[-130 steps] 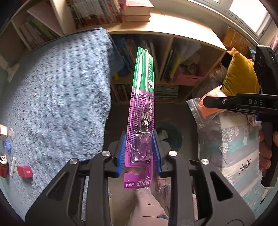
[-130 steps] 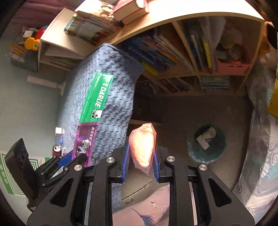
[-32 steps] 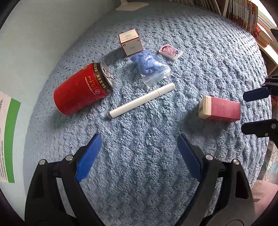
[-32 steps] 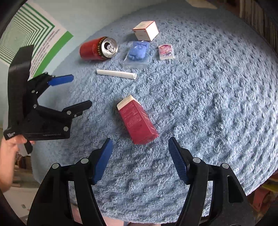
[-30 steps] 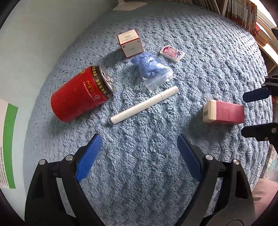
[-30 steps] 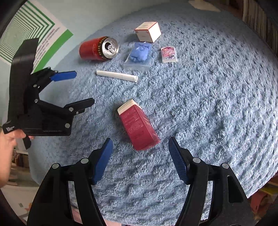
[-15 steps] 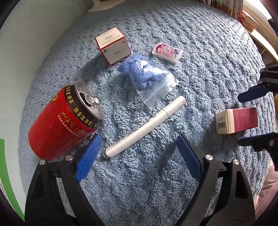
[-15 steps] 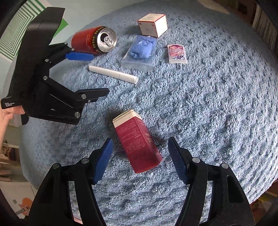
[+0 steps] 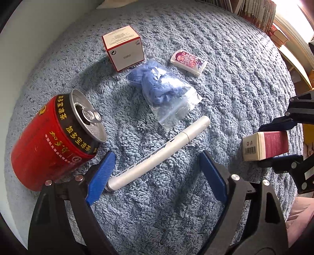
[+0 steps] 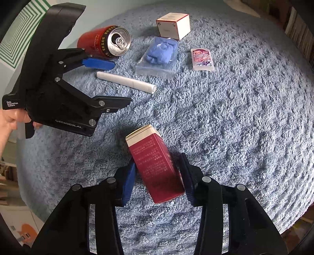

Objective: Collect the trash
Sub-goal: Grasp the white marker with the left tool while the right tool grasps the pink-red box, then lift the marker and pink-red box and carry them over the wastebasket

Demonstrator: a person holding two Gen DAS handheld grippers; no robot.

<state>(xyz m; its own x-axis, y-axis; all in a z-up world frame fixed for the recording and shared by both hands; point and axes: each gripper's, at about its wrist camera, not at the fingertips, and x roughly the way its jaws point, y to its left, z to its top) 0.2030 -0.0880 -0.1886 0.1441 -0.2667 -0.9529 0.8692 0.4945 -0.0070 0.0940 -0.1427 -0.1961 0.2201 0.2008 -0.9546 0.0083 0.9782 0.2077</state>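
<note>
On a blue fluffy blanket [image 9: 225, 64] lie a white marker [image 9: 157, 155], a red drink can [image 9: 53, 141], a clear bag of blue stuff [image 9: 161, 88], a white-and-red box [image 9: 123, 51], a small pink packet [image 9: 188, 60] and a dark red carton [image 10: 155, 164]. My left gripper [image 9: 157, 174] is open, its blue pads on either side of the marker's near end. My right gripper [image 10: 157, 178] has its pads close on both sides of the carton, which looks blurred; a small gap shows on the right side. The carton also shows in the left wrist view [image 9: 265, 145].
Books on shelves [image 9: 255, 11] stand past the blanket's far edge. A green-striped poster [image 10: 17, 33] is on the wall at left. The blanket's front edge [image 10: 265, 225] drops off at lower right. My hand [image 10: 9, 119] holds the left gripper.
Both grippers came down from holding earlier trash to the blanket. In the last second the left one closed in on the marker and the right one narrowed around the carton.
</note>
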